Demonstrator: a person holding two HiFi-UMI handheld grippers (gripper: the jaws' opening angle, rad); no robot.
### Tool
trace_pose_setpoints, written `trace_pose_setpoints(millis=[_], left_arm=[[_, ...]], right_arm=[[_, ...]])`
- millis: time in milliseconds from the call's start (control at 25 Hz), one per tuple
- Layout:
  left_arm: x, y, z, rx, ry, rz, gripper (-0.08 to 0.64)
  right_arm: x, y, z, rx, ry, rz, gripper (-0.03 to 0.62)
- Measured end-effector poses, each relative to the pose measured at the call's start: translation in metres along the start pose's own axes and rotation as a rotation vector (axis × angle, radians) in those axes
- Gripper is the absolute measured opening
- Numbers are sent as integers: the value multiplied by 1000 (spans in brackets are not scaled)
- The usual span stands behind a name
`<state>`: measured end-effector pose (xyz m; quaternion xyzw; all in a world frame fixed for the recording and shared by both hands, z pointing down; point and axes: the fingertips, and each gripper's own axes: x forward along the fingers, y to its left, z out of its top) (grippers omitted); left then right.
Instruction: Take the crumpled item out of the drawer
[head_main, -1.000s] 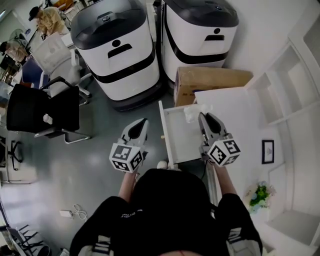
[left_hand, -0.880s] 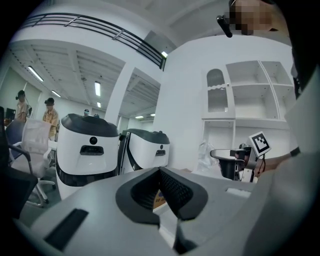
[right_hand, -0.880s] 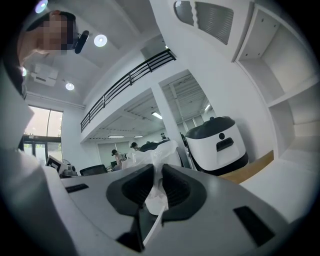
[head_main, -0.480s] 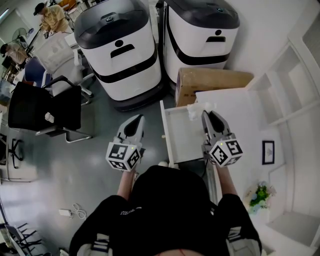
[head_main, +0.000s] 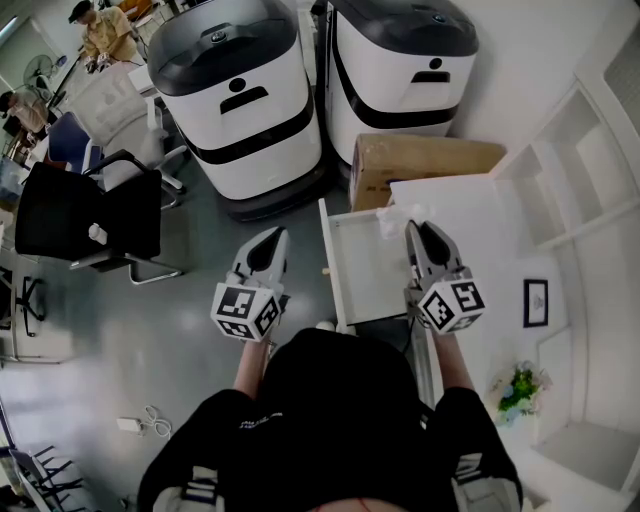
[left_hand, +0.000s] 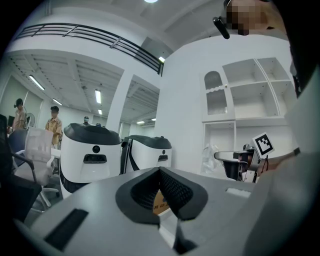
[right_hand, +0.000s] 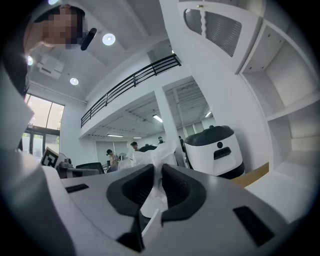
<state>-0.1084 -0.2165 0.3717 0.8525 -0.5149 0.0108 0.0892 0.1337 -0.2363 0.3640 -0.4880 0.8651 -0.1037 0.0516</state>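
We pinch the crumpled item (head_main: 397, 216)
Our right gripper (right_hand: 159, 167) squeezes it near the drawer (head_main: 366, 282). Our left gripper (left_hand: 159, 173) is closed, empty. Print on the box (head_main: 422, 160) is too small to read.

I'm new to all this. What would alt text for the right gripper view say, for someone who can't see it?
The right tongs are shut on a crumpled white item, which sticks up between them. Behind stands a white-and-black machine, with white shelves at the right and people far off.
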Motion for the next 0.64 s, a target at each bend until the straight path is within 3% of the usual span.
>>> trace_pose_setpoints(millis=[640], left_arm=[[-3,6,2,22,12,16,-2]], right_arm=[[0,-1,-4,-20,3,-22,40]])
